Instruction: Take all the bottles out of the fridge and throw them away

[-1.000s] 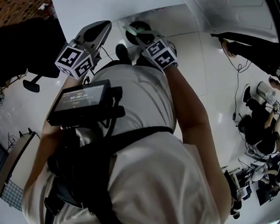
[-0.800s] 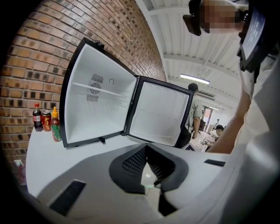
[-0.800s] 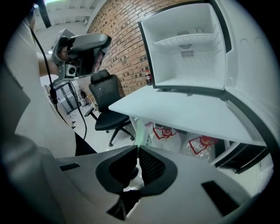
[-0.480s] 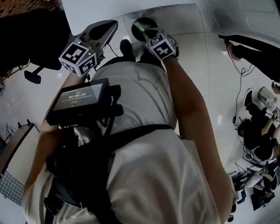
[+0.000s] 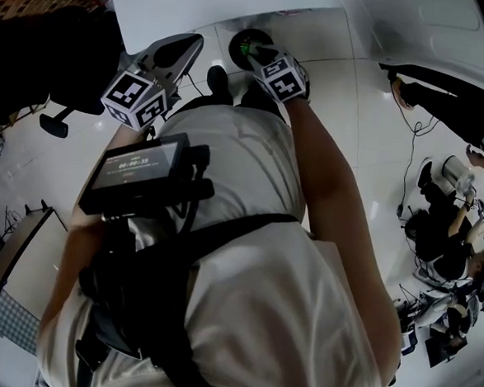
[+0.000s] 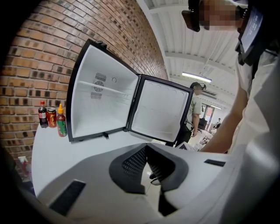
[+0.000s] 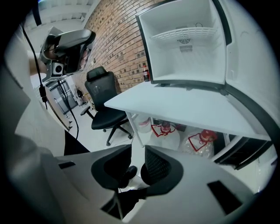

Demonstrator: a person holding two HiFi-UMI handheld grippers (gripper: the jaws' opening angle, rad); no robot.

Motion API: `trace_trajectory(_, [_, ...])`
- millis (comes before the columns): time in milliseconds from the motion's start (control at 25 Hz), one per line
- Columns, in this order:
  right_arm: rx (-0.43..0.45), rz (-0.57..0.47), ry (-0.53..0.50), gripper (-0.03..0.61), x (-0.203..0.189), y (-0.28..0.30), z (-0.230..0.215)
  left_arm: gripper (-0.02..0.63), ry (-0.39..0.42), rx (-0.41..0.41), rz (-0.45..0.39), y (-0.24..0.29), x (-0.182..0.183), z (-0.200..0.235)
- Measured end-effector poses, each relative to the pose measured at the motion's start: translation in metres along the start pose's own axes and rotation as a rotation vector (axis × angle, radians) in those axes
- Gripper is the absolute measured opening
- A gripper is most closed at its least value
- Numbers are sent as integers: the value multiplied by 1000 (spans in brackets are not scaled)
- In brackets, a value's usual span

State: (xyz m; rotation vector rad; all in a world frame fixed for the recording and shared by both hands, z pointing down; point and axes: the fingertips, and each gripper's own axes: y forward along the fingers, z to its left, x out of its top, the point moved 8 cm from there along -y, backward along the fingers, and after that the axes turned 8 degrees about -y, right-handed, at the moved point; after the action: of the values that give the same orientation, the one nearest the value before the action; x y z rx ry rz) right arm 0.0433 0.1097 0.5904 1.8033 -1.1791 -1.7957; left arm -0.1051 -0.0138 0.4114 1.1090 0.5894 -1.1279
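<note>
Bottle (image 5: 249,43) now in bin (image 5: 233,56), right gripper (image 5: 258,56) newly open

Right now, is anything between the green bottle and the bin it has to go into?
Nothing visible. The right gripper hangs over the black bin. Its fingers have just been opening, with nothing between them, and the green bottle already shows inside the bin's mouth.

Bright even indoor light, ceiling strip light (image 6: 196,77) glowing, heavy fisheye bending, black vignetted corners
</note>
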Motion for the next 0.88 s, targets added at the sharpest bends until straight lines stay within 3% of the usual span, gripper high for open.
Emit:
trace_trajectory(240, [-62, -78, 107, 104, -11, -24, -12, 2, 9, -5, -8, -2, 1, -1])
trace_trajectory(400, [-89, -130, 110, 103, -4, -37, -14, 2, 16, -14, -18, -1, 5, -2])
trace_trajectory(640, [-78, -205, 109, 98, 20, -49, -8, 2, 30, -37, -27, 6, 9, -5])
trace_trajectory(880, [-72, -374, 116, 73, 68, -80, -8, 2, 42, -50, -41, 11, 18, -3])
